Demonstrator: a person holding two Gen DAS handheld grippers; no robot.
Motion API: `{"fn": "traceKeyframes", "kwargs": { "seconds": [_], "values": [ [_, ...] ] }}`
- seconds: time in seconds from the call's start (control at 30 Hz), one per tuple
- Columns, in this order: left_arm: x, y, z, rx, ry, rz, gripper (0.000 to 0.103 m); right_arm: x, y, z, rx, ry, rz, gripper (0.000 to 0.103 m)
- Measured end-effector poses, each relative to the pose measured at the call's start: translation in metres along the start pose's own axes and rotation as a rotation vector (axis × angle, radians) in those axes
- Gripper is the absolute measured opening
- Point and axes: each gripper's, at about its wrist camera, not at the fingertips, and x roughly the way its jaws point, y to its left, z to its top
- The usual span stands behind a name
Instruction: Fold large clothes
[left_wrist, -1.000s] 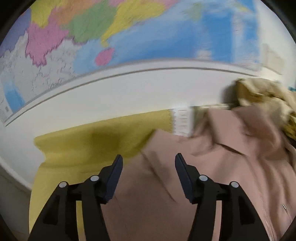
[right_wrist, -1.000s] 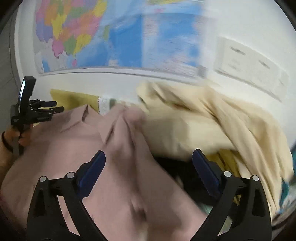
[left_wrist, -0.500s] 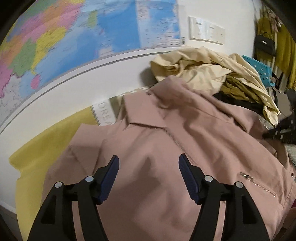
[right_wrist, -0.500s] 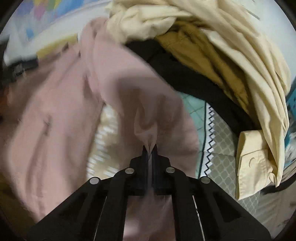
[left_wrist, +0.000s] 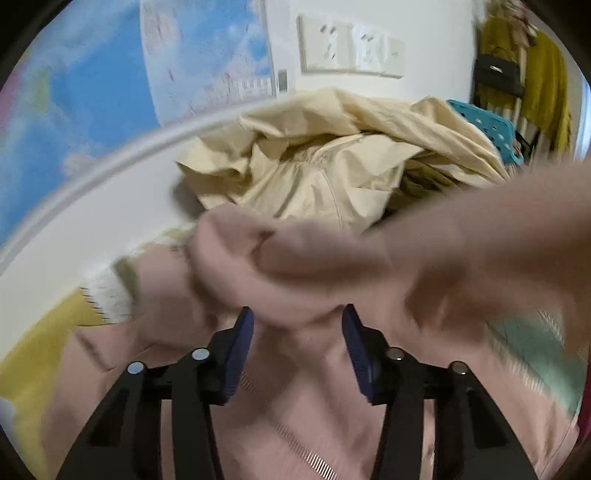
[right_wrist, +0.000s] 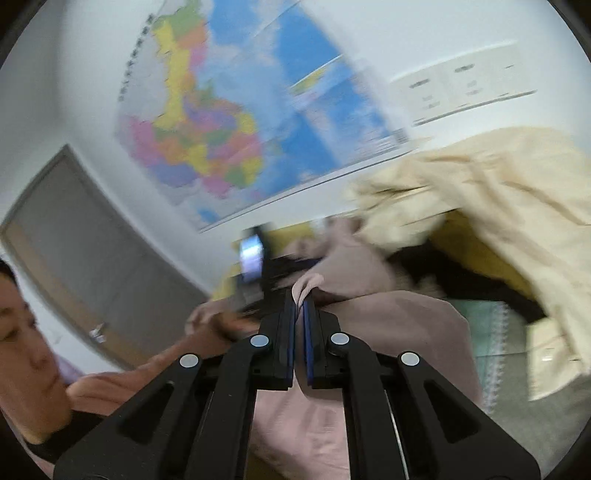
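A large dusty-pink jacket (left_wrist: 295, 406) lies on the surface below my left gripper (left_wrist: 297, 325), which is open with its jaws either side of a bunched pink fold (left_wrist: 258, 266). A stretched pink sleeve (left_wrist: 480, 236) crosses the right of that view, blurred. My right gripper (right_wrist: 300, 299) is shut on an edge of the pink jacket (right_wrist: 369, 325) and holds it lifted. The left gripper's body (right_wrist: 255, 258) shows blurred beyond it.
A heap of cream (left_wrist: 332, 158) and olive clothes lies at the back right, also in the right wrist view (right_wrist: 498, 199). A wall map (right_wrist: 229, 122), yellow and patterned bedding (left_wrist: 37, 350), a blue basket (left_wrist: 487, 129) and the person's face (right_wrist: 22, 339) are visible.
The right gripper, shut on the pink fabric, has lifted and swung it across toward the left. The left gripper has moved forward over the jacket, staying open.
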Motion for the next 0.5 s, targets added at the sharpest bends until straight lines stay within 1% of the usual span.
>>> {"fn": "traceKeyframes", "kwargs": {
  "seconds": [0.07, 0.13, 0.2, 0.23, 0.27, 0.3, 0.33, 0.37, 0.4, 0.43, 0.47, 0.5],
  "values": [
    [0.018, 0.010, 0.016, -0.070, 0.006, 0.001, 0.026, 0.010, 0.013, 0.002, 0.003, 0.045, 0.069, 0.005],
    [0.021, 0.025, 0.026, -0.163, -0.013, -0.091, 0.026, 0.036, 0.031, -0.003, 0.000, 0.106, 0.157, 0.005],
    [0.015, 0.040, 0.030, -0.246, -0.042, -0.165, 0.026, 0.074, 0.044, -0.012, 0.000, 0.188, 0.230, 0.006],
    [0.007, 0.047, 0.028, -0.265, -0.060, -0.189, 0.026, 0.088, 0.047, -0.017, 0.001, 0.223, 0.253, 0.011],
    [0.000, 0.051, 0.025, -0.268, -0.072, -0.201, 0.031, 0.112, 0.051, -0.023, -0.004, 0.282, 0.276, 0.015],
    [-0.012, 0.058, 0.019, -0.263, -0.082, -0.193, 0.042, 0.132, 0.051, -0.027, -0.001, 0.325, 0.284, 0.026],
    [-0.023, 0.065, 0.012, -0.256, -0.093, -0.160, 0.046, 0.155, 0.051, -0.035, 0.015, 0.374, 0.277, 0.038],
    [-0.032, 0.070, 0.005, -0.252, -0.103, -0.135, 0.052, 0.169, 0.049, -0.039, 0.017, 0.410, 0.253, 0.044],
    [-0.045, 0.079, -0.008, -0.248, -0.107, -0.102, 0.052, 0.182, 0.048, -0.043, -0.007, 0.440, 0.216, 0.047],
    [-0.054, 0.086, -0.018, -0.245, -0.100, -0.082, 0.053, 0.190, 0.047, -0.045, -0.034, 0.448, 0.189, 0.047],
    [-0.063, 0.092, -0.029, -0.243, -0.089, -0.069, 0.057, 0.192, 0.045, -0.044, -0.055, 0.447, 0.158, 0.048],
    [-0.075, 0.099, -0.046, -0.241, -0.075, -0.056, 0.058, 0.192, 0.041, -0.041, -0.065, 0.438, 0.139, 0.048]
  ]
}}
